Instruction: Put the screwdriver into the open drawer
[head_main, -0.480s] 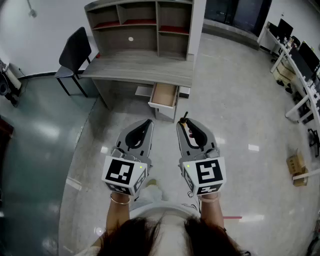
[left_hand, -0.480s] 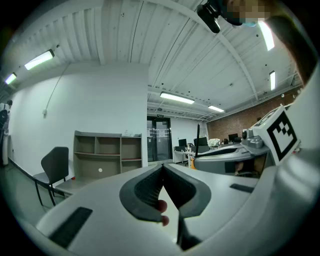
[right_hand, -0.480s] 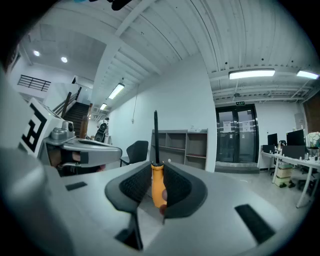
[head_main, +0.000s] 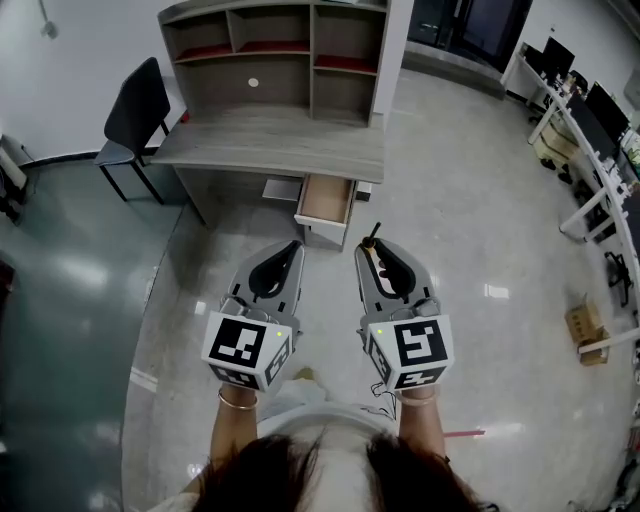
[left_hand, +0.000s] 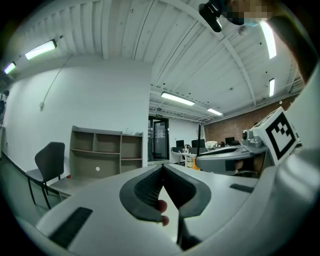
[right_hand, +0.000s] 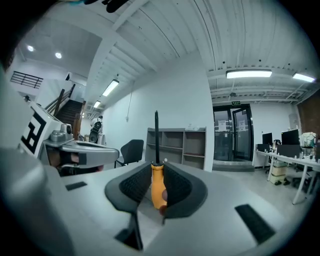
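Observation:
My right gripper (head_main: 373, 246) is shut on a screwdriver (right_hand: 157, 185) with an orange handle; its dark shaft (right_hand: 156, 135) sticks straight up between the jaws in the right gripper view. In the head view the screwdriver (head_main: 370, 243) pokes out at the jaw tips. The left gripper (head_main: 293, 246) is shut with nothing between its jaws (left_hand: 162, 170). Both are held side by side in front of me, well short of the open drawer (head_main: 326, 201) that stands pulled out under the grey desk (head_main: 270, 140).
A shelf unit (head_main: 280, 55) stands on the desk's back. A dark chair (head_main: 135, 115) sits left of the desk. Office desks with monitors (head_main: 590, 130) line the right side. A cardboard box (head_main: 585, 325) lies on the floor at right.
The view has shifted slightly; desk and drawer sit a little closer and further left. Both grippers keep the same pose and hold.

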